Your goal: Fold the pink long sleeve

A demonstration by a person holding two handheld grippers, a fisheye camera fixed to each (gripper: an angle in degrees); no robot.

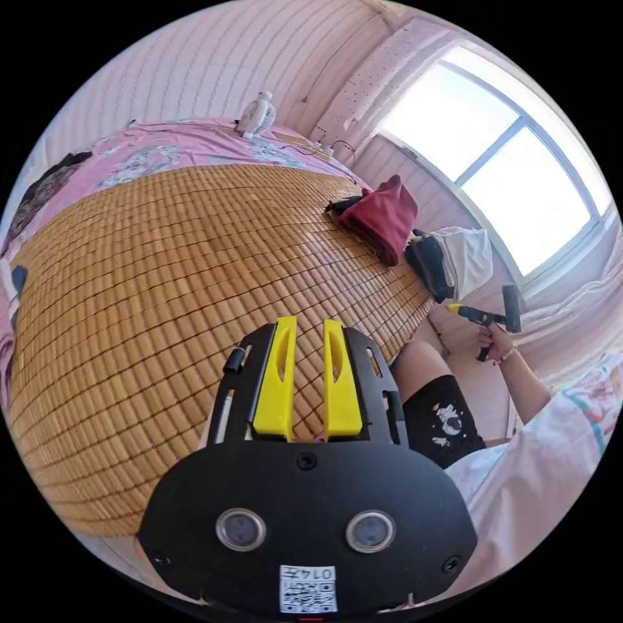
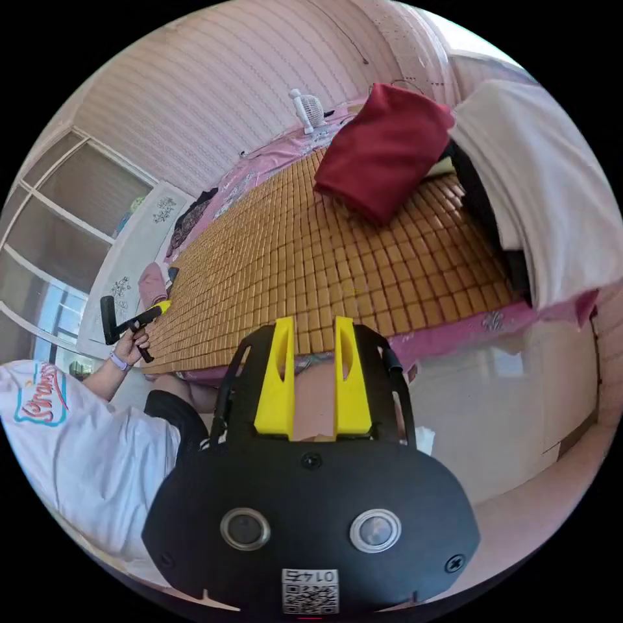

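Bamboo mat (image 1: 162,259) bare on the bed, both hand-held grippers (image 1: 306,376) (image 2: 313,379) gape empty; no pink long sleeve yet to judge.

Pale pink striped walls (image 1: 214,58) enclose a bed (image 2: 454,324) in a pink patterned sheet, overlaid with a woven bamboo mat (image 1: 162,272). Daylight pours through a large window (image 1: 500,156). A small white fan (image 1: 256,115) stands at the bed's far end.
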